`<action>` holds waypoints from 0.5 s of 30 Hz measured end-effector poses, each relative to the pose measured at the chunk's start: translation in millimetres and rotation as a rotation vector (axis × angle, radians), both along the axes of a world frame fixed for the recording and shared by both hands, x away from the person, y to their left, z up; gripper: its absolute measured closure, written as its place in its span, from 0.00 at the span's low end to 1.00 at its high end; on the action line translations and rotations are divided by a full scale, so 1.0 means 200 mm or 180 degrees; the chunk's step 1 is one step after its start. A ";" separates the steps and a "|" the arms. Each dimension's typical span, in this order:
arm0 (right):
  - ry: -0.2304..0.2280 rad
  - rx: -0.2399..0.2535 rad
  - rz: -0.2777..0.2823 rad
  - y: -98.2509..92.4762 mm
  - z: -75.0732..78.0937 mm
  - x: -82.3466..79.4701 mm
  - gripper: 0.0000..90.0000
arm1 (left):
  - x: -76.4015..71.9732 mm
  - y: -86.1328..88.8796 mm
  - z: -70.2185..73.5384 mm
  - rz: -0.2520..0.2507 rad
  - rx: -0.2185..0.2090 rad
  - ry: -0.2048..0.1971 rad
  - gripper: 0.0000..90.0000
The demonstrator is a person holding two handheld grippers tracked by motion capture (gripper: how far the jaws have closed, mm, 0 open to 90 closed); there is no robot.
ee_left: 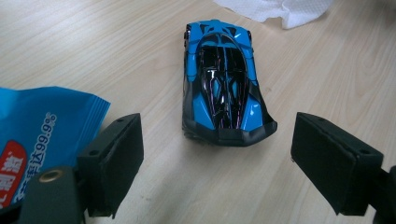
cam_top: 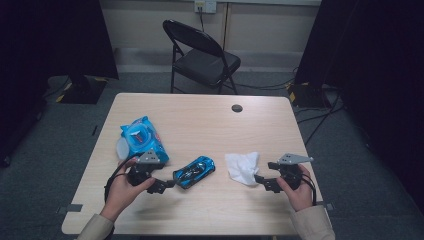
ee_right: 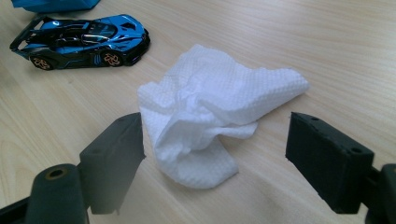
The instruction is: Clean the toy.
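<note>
Left gripper (ee_left: 217, 163) jaws apart at blue toy car (ee_left: 223, 81) tail; rigid, glossy, slippery, grip flanks; right gripper (ee_right: 212, 161) jaws apart around soft crumpled wipe (ee_right: 210, 112).

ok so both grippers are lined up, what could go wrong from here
The left gripper stands open behind the blue toy car; the car sits on wheels, so a nudge from one jaw could roll it away. The wet wipes pack lies right beside one jaw and might get caught. The right gripper is open around the crumpled white wipe, which may only be pinched by a loose fold.
</note>
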State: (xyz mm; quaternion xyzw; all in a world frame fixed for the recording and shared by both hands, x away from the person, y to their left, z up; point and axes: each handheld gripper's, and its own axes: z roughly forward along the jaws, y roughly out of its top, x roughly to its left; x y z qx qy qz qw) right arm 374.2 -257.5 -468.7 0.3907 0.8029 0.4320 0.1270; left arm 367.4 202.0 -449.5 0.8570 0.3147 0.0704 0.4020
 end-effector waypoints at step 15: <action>0.0027 -0.0049 0.0031 -0.03 -0.01 -0.03 0.22 | -0.04 0.07 -0.01 0.0018 0.0010 -0.0016 0.19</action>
